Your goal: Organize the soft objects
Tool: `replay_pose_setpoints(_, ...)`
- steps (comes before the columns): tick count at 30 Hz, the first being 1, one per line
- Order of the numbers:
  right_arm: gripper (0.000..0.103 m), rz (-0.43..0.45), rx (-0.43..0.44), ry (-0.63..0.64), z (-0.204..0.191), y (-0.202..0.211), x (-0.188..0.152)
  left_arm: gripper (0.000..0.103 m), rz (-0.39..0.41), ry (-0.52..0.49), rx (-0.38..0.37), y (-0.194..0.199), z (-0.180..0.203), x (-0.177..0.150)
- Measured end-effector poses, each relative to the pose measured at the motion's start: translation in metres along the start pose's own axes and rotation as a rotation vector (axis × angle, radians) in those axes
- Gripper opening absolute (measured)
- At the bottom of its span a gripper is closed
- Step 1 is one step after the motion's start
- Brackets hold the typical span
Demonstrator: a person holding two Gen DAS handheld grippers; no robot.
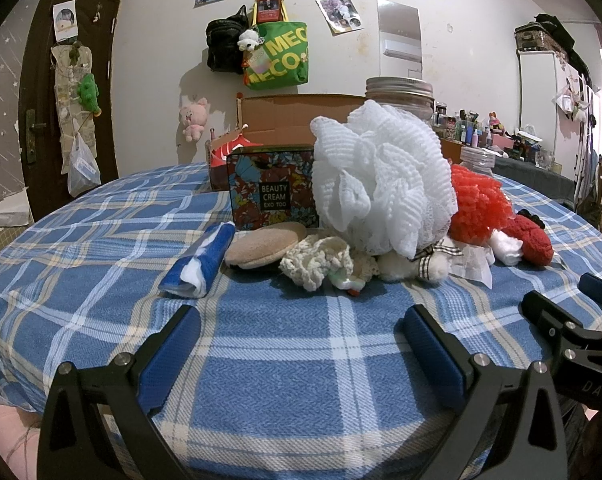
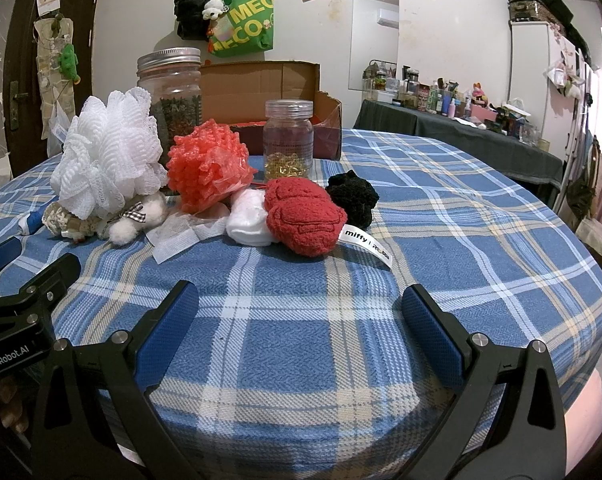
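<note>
A pile of soft things lies mid-table on the blue plaid cloth (image 1: 285,360). A white mesh bath pouf (image 1: 381,176) (image 2: 109,156) tops it, with an orange-red pouf (image 1: 477,208) (image 2: 209,168) to its right. A red plush piece (image 2: 305,220) (image 1: 531,238), a white sock (image 2: 247,220) and a black scrunchie (image 2: 353,194) lie further right. A tan powder puff (image 1: 261,246), a cream crochet piece (image 1: 317,264) and a rolled blue cloth (image 1: 201,262) lie at the left. My left gripper (image 1: 301,344) and right gripper (image 2: 299,328) both stand open, empty, short of the pile.
A floral tin box (image 1: 271,188), a big lidded jar (image 2: 171,96), a small clear jar (image 2: 288,140) and an open cardboard box (image 2: 269,92) stand behind the pile. The right gripper (image 1: 573,320) shows at the left view's right edge. A cluttered dresser (image 2: 453,120) is at the back right.
</note>
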State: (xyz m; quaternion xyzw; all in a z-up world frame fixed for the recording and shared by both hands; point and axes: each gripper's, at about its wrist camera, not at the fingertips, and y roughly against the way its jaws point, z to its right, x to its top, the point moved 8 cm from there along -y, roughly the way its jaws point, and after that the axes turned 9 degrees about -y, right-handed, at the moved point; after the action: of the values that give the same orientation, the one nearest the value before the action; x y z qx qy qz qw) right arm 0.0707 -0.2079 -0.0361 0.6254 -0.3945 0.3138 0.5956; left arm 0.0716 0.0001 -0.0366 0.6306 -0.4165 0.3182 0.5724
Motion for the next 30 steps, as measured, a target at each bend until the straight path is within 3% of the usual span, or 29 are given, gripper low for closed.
replay_pose_setpoints(18,0.103,-0.015,0.004,0.000,-0.001,0.001,-0.001,0.103,-0.003,-0.004,-0.010,-0.002,0.001,-0.003)
replay_pose_setpoints(30,0.103,0.003,0.017,-0.021,0.007,0.005,0.023,0.103,0.007,0.028,-0.011,0.005,-0.019,0.021)
